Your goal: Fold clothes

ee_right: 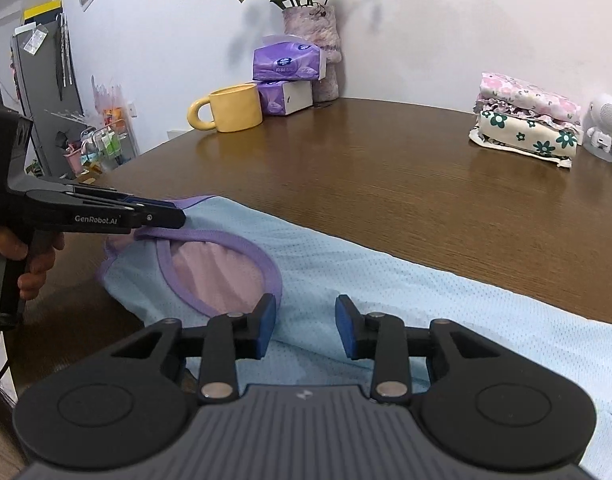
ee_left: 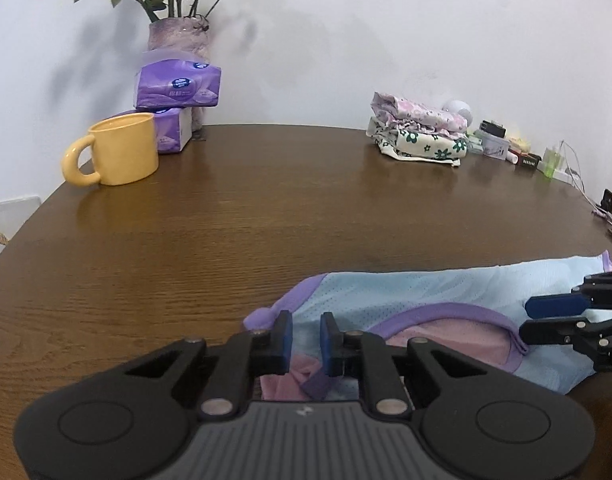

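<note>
A light blue mesh garment (ee_left: 425, 292) (ee_right: 385, 280) with purple trim and a pink inner layer lies flat at the near edge of the brown table (ee_left: 226, 220). My left gripper (ee_left: 306, 336) is open a little, its jaws low over the garment's shoulder corner, with blue cloth showing between them. From the right wrist view, the left gripper (ee_right: 174, 210) reaches the purple strap from the left. My right gripper (ee_right: 306, 320) is open wide over the blue cloth beside the purple neck opening (ee_right: 266, 264). In the left wrist view the right gripper (ee_left: 545, 318) comes in from the right edge.
A yellow mug (ee_left: 122, 148), two purple tissue packs (ee_left: 178, 84) and a vase of flowers (ee_left: 178, 36) stand at the back left. A folded stack of floral clothes (ee_right: 525, 120) and a white figurine (ee_right: 603, 124) sit at the back right. A hand (ee_right: 34, 264) holds the left gripper's handle.
</note>
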Tool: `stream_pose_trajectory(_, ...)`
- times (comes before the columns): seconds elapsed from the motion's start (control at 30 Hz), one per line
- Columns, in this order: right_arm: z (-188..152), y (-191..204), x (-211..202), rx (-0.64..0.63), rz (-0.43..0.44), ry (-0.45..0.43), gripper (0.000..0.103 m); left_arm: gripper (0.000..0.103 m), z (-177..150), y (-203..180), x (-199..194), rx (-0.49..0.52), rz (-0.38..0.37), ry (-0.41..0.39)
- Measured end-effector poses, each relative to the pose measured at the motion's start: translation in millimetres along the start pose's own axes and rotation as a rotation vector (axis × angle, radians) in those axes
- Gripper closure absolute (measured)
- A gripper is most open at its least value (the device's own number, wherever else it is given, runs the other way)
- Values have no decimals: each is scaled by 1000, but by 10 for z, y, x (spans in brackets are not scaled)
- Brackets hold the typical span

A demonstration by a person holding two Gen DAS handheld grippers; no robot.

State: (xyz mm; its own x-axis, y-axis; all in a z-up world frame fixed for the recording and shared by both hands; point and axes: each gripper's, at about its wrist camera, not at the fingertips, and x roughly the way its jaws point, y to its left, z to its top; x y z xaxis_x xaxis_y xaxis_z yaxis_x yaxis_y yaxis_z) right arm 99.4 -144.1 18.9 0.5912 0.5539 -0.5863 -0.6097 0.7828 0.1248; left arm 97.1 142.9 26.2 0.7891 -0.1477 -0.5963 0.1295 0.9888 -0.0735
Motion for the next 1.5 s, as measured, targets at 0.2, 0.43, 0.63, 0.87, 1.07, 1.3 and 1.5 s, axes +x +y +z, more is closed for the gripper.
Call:
stream_pose_trajectory(0.2, -24, -46, -69, 24, -34, -18, 69, 86, -8, -4, -9, -10, -3, -7)
stream_pose_trajectory(0.43, -102, -257, -187, 97, -121, -22, 69, 76, 43, -75, -60, -16, 14, -32)
stream_pose_trajectory(0.63, -215, -297, -250, 90, -146, -32, 69, 76, -4, -62, 3, -30, 29, -14)
stream_pose_trajectory(0.87, -247, -494, -447, 116, -254, -60, 66, 71, 2, -88, -110, -50, 30, -42)
stream_pose_trajectory(1.07, -319, -621, -463, 152, -315, -46, 64, 69, -11, -155, -159, -39, 49, -51)
stream_pose_trajectory(1.3, -343, -619, -439, 149, -341, -34, 61, 69, -96, -99, -85, -72, 70, -18)
stream_pose_trajectory(1.5, -350, -603, -418, 143, -358, -25, 58, 68, -115, -55, -92, -95, 69, -18)
